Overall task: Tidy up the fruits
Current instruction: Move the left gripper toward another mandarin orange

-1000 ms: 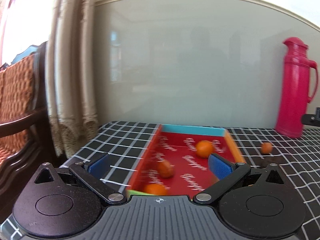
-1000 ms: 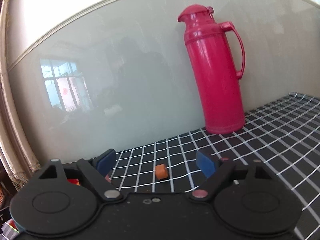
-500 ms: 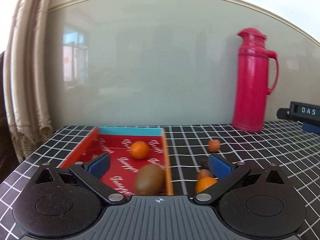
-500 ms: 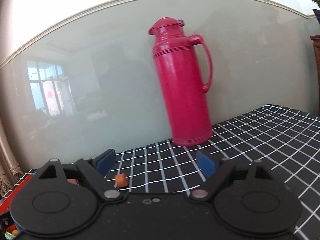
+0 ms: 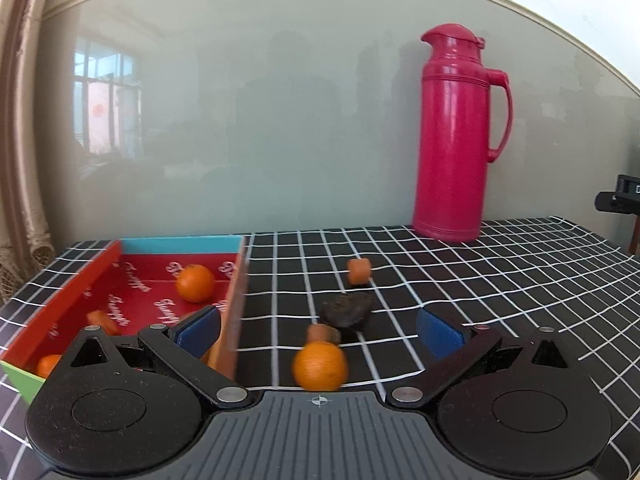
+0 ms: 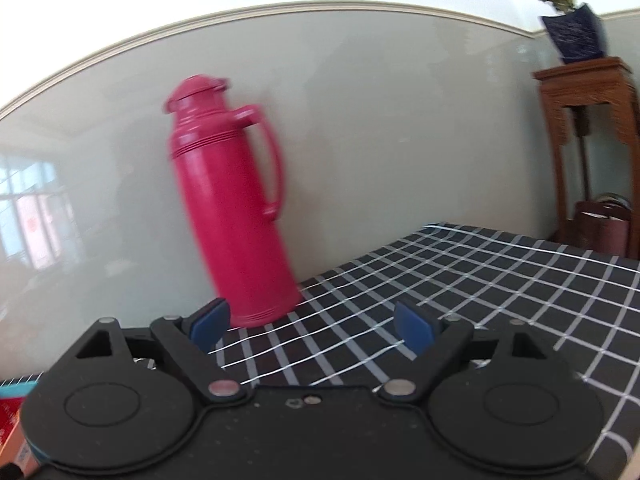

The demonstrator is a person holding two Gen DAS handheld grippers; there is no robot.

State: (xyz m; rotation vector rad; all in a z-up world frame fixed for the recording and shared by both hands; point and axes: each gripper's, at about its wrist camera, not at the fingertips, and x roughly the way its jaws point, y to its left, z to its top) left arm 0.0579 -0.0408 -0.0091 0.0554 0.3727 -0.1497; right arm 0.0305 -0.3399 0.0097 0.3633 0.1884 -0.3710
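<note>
In the left wrist view a red tray (image 5: 60, 304) with a blue far wall sits at the left and holds an orange (image 5: 195, 282) and smaller orange pieces. On the checked cloth lie an orange (image 5: 319, 365), a small orange piece (image 5: 322, 333) behind it, a dark brown fruit (image 5: 346, 310) and another orange piece (image 5: 358, 271). My left gripper (image 5: 320, 330) is open and empty, with the near orange between its fingers. My right gripper (image 6: 312, 322) is open and empty over the cloth; a corner of the tray (image 6: 12, 396) shows at its far left.
A tall pink thermos (image 5: 460, 136) stands at the back by the wall, also in the right wrist view (image 6: 232, 208). A wooden stand (image 6: 588, 120) with a potted plant is right of the table. A curtain (image 5: 20, 140) hangs at the left.
The left gripper has swung right, from over the tray to over the loose fruit on the cloth. The right gripper has swung right too; the thermos now lies left in its view.
</note>
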